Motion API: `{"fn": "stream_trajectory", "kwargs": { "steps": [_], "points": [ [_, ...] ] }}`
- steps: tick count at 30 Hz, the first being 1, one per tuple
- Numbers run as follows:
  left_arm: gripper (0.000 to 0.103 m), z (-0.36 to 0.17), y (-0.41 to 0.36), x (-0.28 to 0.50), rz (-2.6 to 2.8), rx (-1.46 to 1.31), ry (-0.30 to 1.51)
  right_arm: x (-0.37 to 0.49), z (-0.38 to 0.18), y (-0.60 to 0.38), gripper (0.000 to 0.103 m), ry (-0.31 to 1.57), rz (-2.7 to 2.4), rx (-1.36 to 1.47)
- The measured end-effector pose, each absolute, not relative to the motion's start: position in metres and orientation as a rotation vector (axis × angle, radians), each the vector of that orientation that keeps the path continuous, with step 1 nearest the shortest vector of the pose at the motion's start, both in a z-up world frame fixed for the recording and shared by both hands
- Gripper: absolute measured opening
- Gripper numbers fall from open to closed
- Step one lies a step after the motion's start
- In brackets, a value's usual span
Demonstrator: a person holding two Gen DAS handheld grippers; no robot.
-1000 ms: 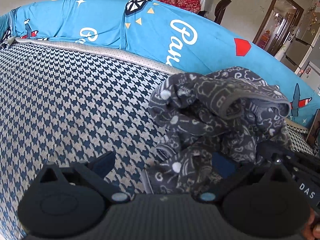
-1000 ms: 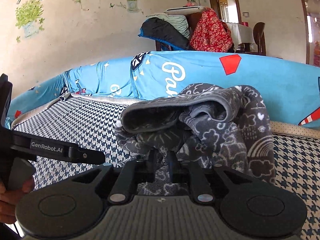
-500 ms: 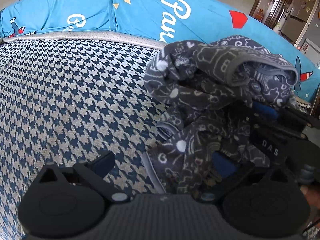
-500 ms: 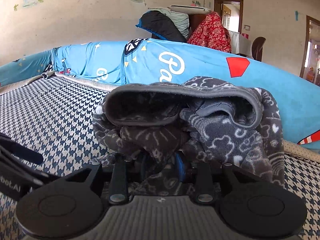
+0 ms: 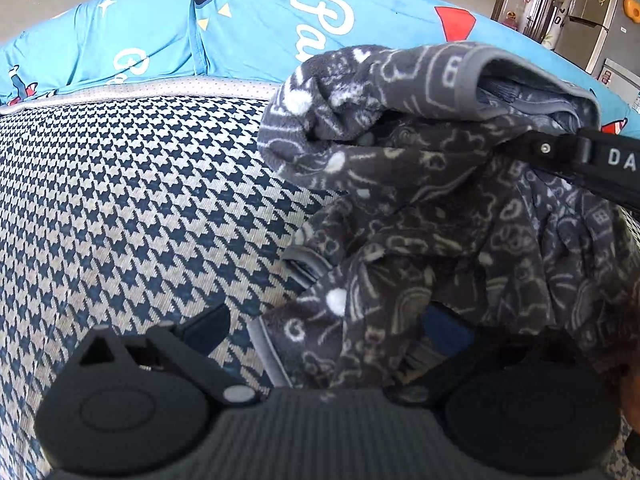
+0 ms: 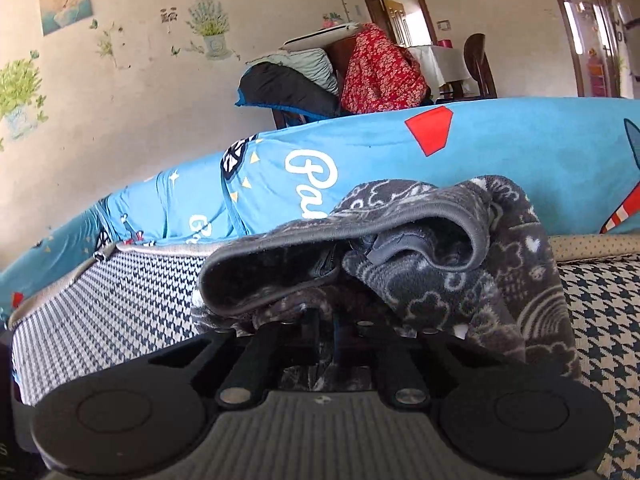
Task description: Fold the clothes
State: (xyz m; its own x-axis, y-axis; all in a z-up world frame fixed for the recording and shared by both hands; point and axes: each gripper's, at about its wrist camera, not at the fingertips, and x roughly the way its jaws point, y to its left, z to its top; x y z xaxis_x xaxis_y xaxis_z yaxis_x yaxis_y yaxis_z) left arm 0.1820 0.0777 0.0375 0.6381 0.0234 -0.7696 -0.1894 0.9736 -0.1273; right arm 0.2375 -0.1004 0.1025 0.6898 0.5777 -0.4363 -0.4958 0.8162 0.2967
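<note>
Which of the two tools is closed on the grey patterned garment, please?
The right tool, pinching the grey patterned garment; the left tool gapes open around its edge.

The left wrist camera looks steeply down, close over the houndstooth mattress (image 5: 132, 208). The right wrist camera sits low, aimed nearly level toward the far wall (image 6: 132, 92). Both views share the grey patterned garment (image 5: 420, 184) (image 6: 460, 280) and the blue cushion (image 5: 248, 36) (image 6: 500, 168).

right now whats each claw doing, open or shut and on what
Left claw: open, straddling a fold of the grey patterned garment, not pinching it.
Right claw: shut on the grey patterned garment.
</note>
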Motion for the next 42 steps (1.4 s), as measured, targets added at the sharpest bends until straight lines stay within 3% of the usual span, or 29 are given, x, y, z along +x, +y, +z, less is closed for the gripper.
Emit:
{"fn": "stream_trajectory", "kwargs": {
  "steps": [4,22,25,30,32,37,38,42],
  "points": [
    [0.088,0.035,0.074,0.188,0.148,-0.214,0.869,0.24,0.114,-0.116,0.007,0.538,0.627,0.278],
    [0.09,0.086,0.042,0.173,0.024,-0.235,0.544,0.21,0.162,-0.127,0.007,0.449,0.907,0.416],
    [0.08,0.087,0.04,0.173,0.024,-0.229,0.528,0.213,0.158,-0.125,0.008,0.479,0.899,0.397],
    [0.054,0.076,0.037,0.172,0.052,-0.257,0.609,0.22,0.147,-0.125,0.015,0.543,0.859,0.369],
    [0.051,0.074,0.037,0.172,0.058,-0.263,0.615,0.221,0.145,-0.127,0.02,0.547,0.839,0.354],
    [0.051,0.071,0.039,0.17,0.06,-0.275,0.614,0.218,0.143,-0.13,0.028,0.557,0.845,0.336],
    [0.055,0.071,0.038,0.169,0.051,-0.279,0.608,0.218,0.142,-0.13,0.03,0.562,0.851,0.343],
    [0.058,0.074,0.031,0.167,0.048,-0.256,0.58,0.219,0.139,-0.128,0.03,0.589,0.917,0.392]
  ]
}}
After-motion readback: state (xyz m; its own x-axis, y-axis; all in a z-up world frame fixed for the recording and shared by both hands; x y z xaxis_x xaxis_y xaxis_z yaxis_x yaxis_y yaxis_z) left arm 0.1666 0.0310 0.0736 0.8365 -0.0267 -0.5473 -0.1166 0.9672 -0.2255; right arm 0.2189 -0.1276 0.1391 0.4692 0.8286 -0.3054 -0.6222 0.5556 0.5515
